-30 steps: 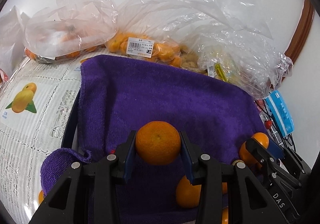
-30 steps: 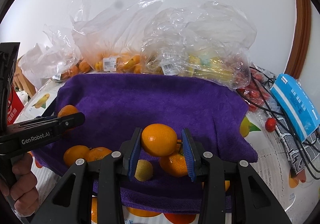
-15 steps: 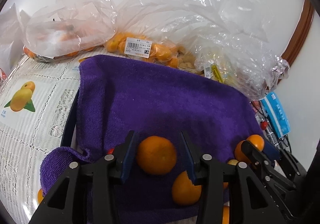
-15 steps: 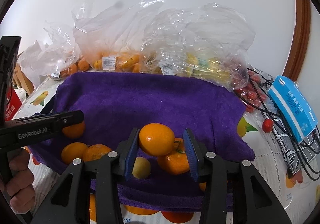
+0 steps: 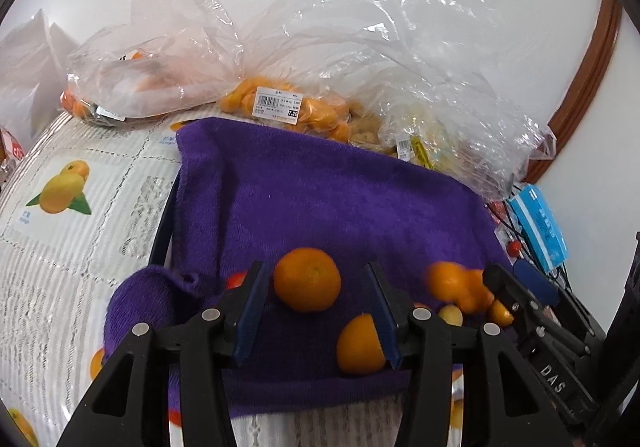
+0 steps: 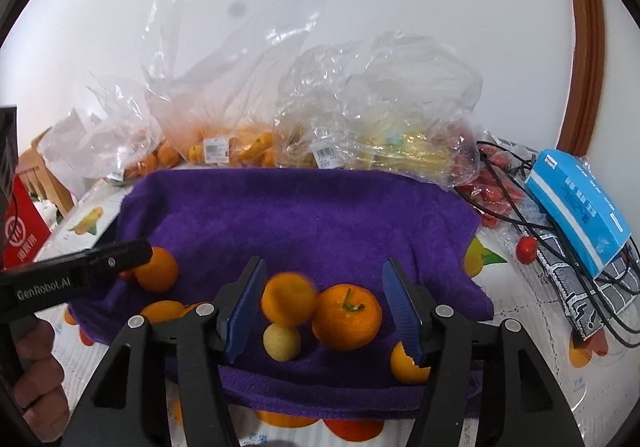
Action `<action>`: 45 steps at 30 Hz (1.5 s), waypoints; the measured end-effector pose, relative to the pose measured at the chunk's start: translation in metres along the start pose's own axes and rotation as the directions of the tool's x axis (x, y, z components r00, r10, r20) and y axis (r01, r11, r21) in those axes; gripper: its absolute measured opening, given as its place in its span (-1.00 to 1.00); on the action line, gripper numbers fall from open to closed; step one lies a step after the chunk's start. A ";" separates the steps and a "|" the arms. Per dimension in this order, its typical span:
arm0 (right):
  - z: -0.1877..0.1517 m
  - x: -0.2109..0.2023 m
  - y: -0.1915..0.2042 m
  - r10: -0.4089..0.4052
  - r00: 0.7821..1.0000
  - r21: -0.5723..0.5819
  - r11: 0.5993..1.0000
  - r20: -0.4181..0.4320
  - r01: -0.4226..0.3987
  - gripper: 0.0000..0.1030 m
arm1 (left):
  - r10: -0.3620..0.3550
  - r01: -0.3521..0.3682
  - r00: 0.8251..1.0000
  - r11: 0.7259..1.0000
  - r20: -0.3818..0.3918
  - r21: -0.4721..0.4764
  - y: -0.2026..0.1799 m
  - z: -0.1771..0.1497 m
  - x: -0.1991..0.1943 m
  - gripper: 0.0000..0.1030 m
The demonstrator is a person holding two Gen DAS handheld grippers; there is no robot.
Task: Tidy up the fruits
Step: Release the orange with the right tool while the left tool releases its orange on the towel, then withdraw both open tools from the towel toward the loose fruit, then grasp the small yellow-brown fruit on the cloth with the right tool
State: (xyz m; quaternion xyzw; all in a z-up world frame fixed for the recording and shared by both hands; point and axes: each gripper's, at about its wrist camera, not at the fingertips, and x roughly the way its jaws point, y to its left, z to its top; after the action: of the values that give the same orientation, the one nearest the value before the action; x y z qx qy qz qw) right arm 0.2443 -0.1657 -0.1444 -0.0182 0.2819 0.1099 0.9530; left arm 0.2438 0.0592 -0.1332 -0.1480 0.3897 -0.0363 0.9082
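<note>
1. Two claws are in my feeds, both above a deep purple terry towel (image 5: 328, 199) spread on the bench (image 5: 80, 231), which wears a white lace-pattern cloth printed with fruit.
2. My left claw (image 5: 316, 307) is spreading; a round orange mandarin (image 5: 307, 279) sits on the towel between its blue pads (image 5: 250, 311), and neither pad touches it.
3. My right claw (image 6: 322, 307) is spreading too. Between its fingers I see a blurred orange mandarin (image 6: 289, 299), a stemmed orange mandarin (image 6: 347, 317) touching it, and a small pale yellow round fruit (image 6: 281, 341) just below them. No pad presses on any of them.
4. Another orange mandarin (image 6: 406, 365) shows partly behind the right finger.
5. Along the far edge of the towel lie clear plastic bags of orange fruit (image 5: 280, 111), price-labelled.
6. At the right lies a blue carton (image 6: 580, 215) on black cables.
7. A hand (image 6: 36, 387) holds the left claw's grip in the right view.
</note>
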 end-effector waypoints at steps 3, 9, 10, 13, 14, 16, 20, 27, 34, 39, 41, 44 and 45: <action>-0.002 -0.009 0.000 -0.005 1.000 0.007 1.000 0.011 0.005 0.17 | 0.019 -0.019 1.000 0.999 0.016 0.028 0.000 -0.005 -0.012 -0.08; -0.016 -0.029 0.002 0.002 1.000 0.033 0.999 0.012 -0.002 0.17 | 0.043 -0.045 0.999 0.998 0.030 0.050 0.008 -0.014 -0.035 -0.07; -0.020 -0.034 0.003 0.007 1.000 0.033 0.999 0.008 -0.007 0.17 | 0.047 -0.049 0.998 0.998 0.031 0.050 0.010 -0.017 -0.038 -0.07; -0.031 -0.044 0.008 0.014 1.000 0.021 1.000 0.002 -0.014 0.17 | 0.054 -0.055 0.998 0.997 0.032 0.046 0.015 -0.024 -0.046 -0.07; -0.038 -0.049 0.011 0.020 1.000 0.014 1.000 -0.005 -0.020 0.17 | 0.054 -0.056 0.998 0.998 0.031 0.043 0.016 -0.027 -0.049 -0.07; -0.047 -0.053 0.015 0.035 0.999 0.007 0.999 -0.019 -0.035 0.12 | 0.053 -0.054 0.998 0.998 0.028 0.038 0.019 -0.034 -0.054 -0.07; -0.068 -0.052 0.021 0.083 0.993 0.007 0.997 -0.088 -0.082 -0.04 | 0.058 -0.059 0.998 0.997 0.019 0.043 0.023 -0.050 -0.064 -0.07; -0.087 -0.039 0.028 0.081 0.980 0.011 0.997 -0.184 -0.081 -0.48 | 0.082 -0.081 0.997 0.995 0.001 0.052 0.033 -0.084 -0.078 -0.07; -0.097 -0.052 0.025 0.098 0.980 0.035 0.995 -0.173 -0.093 -0.48 | 0.090 -0.088 0.995 0.995 -0.031 0.046 0.042 -0.110 -0.081 -0.07; -0.108 -0.068 0.015 0.060 0.983 0.041 0.998 -0.173 -0.053 -0.48 | 0.084 -0.080 0.995 0.993 -0.047 0.088 0.026 -0.115 -0.074 -0.07; -0.113 -0.074 0.012 0.023 0.984 0.021 1.000 -0.175 -0.020 -0.48 | 0.082 -0.075 0.995 0.990 -0.055 0.119 0.016 -0.117 -0.070 -0.07; -0.119 -0.074 0.009 -0.007 0.977 0.005 1.000 -0.211 0.008 -0.48 | 0.129 -0.119 0.991 0.974 -0.040 0.190 0.000 -0.123 -0.067 -0.07; -0.120 -0.073 0.008 -0.016 0.975 0.006 1.000 -0.220 0.017 -0.48 | 0.127 -0.115 0.991 0.972 -0.042 0.205 -0.003 -0.123 -0.067 -0.07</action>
State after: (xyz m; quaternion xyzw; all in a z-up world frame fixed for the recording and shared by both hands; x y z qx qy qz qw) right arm 0.1189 -0.1840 -0.2050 -0.0290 0.3859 0.0983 0.9168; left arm 0.1092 0.0385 -0.1661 -0.0298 0.4169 -0.0243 0.9081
